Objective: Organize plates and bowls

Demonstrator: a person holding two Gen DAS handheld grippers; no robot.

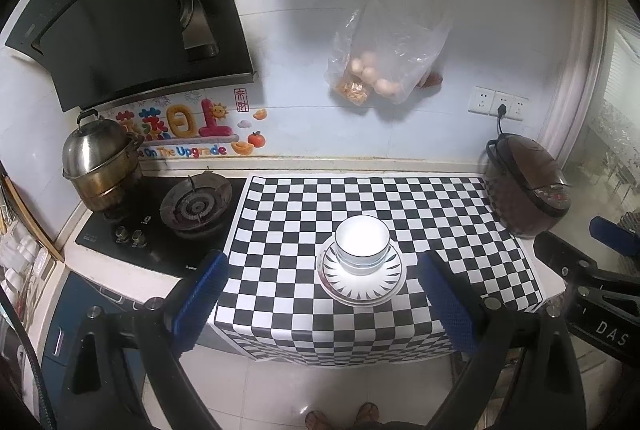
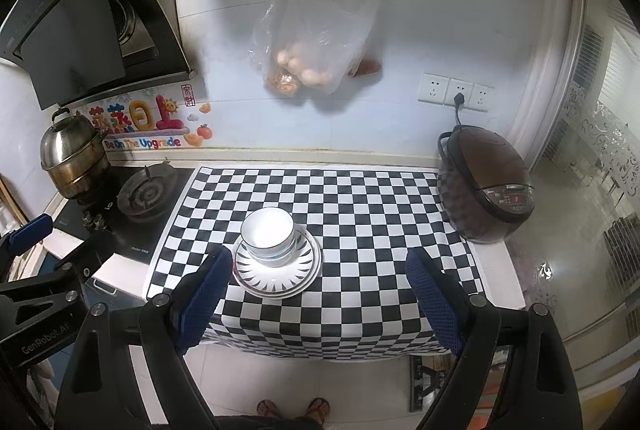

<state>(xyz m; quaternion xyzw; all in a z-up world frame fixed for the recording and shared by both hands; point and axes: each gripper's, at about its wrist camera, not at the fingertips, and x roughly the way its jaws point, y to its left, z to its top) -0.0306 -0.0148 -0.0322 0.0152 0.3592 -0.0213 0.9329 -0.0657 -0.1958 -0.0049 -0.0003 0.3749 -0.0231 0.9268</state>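
Observation:
White bowls (image 1: 362, 240) sit nested on a stack of white plates (image 1: 362, 280) with a black ray pattern, on the checkered mat (image 1: 280, 222). The same bowls (image 2: 268, 234) and plates (image 2: 278, 276) show in the right wrist view, on the mat (image 2: 360, 222). My left gripper (image 1: 324, 290) is open and empty, held back above the counter's front edge, the stack between its blue fingers. My right gripper (image 2: 318, 290) is open and empty, the stack just inside its left finger. Each gripper shows at the edge of the other's view.
A brown rice cooker (image 1: 524, 185) stands at the mat's right end. A gas hob (image 1: 196, 207) with a steel steamer pot (image 1: 100, 165) lies to the left under a black hood (image 1: 132, 9). A bag of eggs (image 1: 384, 53) hangs on the wall.

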